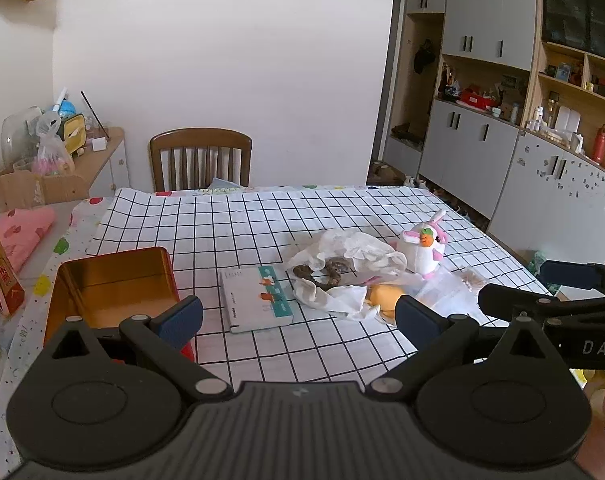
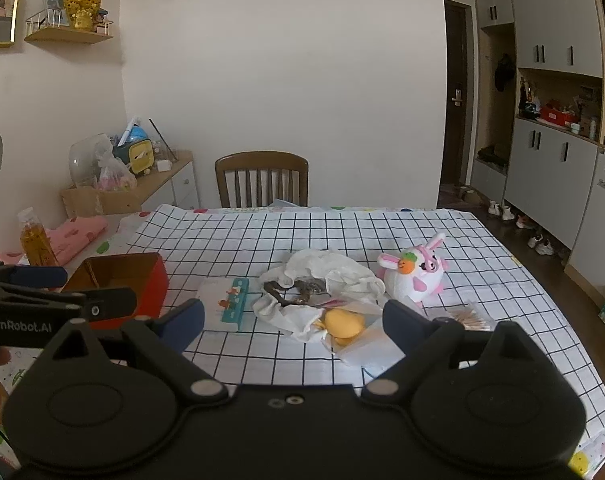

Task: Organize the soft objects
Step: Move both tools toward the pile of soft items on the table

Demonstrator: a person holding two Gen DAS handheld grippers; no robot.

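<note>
Both grippers hang above the table's [image 2: 482, 364] near edge, level and pointing across it, nothing held. The left gripper [image 1: 298, 316] has its jaws spread wide; so does the right gripper [image 2: 292, 320], and each shows at the edge of the other's view.

Nothing has been gathered yet, to my eye. The tin [image 1: 114, 284] stands empty near the near-left corner, a likely home for the soft things. Closest to the right gripper is the yellow toy [image 2: 342, 324], partly under the white cloth [image 2: 330, 276] in the middle of the table. Take that first: come down from above, straddle it, and pinch the body, not the cloth. The book [image 1: 258, 300] lies just left of the cloth. Farther right, toward the right edge, stands the bunny [image 2: 416, 276], upright.
</note>
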